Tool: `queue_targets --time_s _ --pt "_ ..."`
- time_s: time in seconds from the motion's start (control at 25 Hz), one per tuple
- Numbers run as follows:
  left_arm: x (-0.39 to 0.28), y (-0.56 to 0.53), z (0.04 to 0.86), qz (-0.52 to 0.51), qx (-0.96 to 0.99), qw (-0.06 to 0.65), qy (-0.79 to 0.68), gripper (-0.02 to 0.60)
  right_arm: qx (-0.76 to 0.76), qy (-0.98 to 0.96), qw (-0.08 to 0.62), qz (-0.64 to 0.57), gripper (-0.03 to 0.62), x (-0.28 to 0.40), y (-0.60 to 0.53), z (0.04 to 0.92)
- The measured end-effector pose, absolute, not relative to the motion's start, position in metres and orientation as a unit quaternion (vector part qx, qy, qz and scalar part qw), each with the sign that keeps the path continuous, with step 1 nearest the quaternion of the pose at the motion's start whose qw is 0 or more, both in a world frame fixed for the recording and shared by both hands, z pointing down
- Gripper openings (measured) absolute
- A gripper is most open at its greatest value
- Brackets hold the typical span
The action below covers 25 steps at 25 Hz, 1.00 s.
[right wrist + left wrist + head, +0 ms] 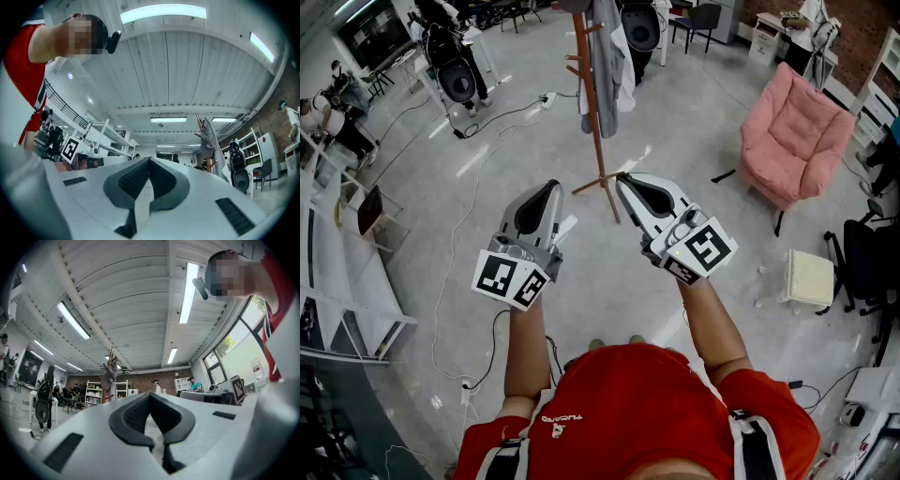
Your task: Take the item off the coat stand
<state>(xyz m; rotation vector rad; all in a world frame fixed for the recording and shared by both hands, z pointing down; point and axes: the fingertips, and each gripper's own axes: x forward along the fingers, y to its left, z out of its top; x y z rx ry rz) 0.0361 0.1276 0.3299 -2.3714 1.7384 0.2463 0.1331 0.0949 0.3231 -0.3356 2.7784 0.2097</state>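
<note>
You are at the approach. The grey garment hangs high on the wooden coat stand, which stands on the floor ahead of you, well apart from both grippers. Your left gripper and right gripper are held out in front of you. Each has its jaws closed together with nothing between them, and neither touches the stand or the garment. The next move, as I judge it, calls for stepping closer and raising one gripper to the garment. Spread its jaws, close them on the cloth near where it hangs, and lift it clear without tipping the stand.
</note>
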Motion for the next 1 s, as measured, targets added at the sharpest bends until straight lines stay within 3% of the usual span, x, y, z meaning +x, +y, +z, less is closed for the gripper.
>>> queue_targets --time_s 1.0 --pt "0.059 0.043 0.319 0.062 -0.793 0.102 0.597 0.009 -0.117 0.975 0.170 0.079 0.025 0.165 -0.001 0.304"
